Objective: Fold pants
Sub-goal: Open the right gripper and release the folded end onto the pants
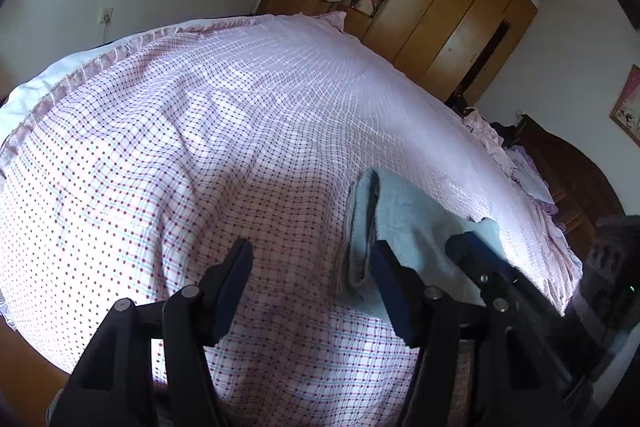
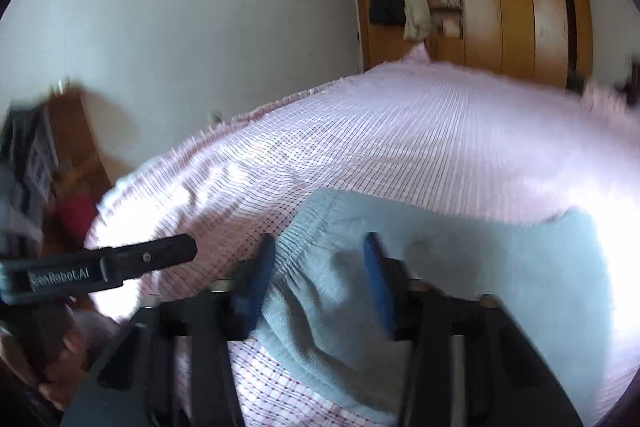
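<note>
Below, both the left claw (image 1: 310,267) and right claw (image 2: 320,259) are gaping empty; the pants (image 2: 440,267) are lying on the bed (image 2: 400,127), partly blurring into glare.

Parted right tongs (image 2: 318,275) over blue pants (image 2: 440,267)

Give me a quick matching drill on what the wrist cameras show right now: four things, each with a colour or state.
Things:
1. pants
2. bedspread
3. wardrobe
4. left claw

Descriptions:
A. open, empty, over the checked cloth
B. light blue, lying on the bed
C. pink and white check with dots
D. golden-brown wood, clothes hanging in its open section

Pairs: 1-B, 2-C, 3-D, 4-A
</note>
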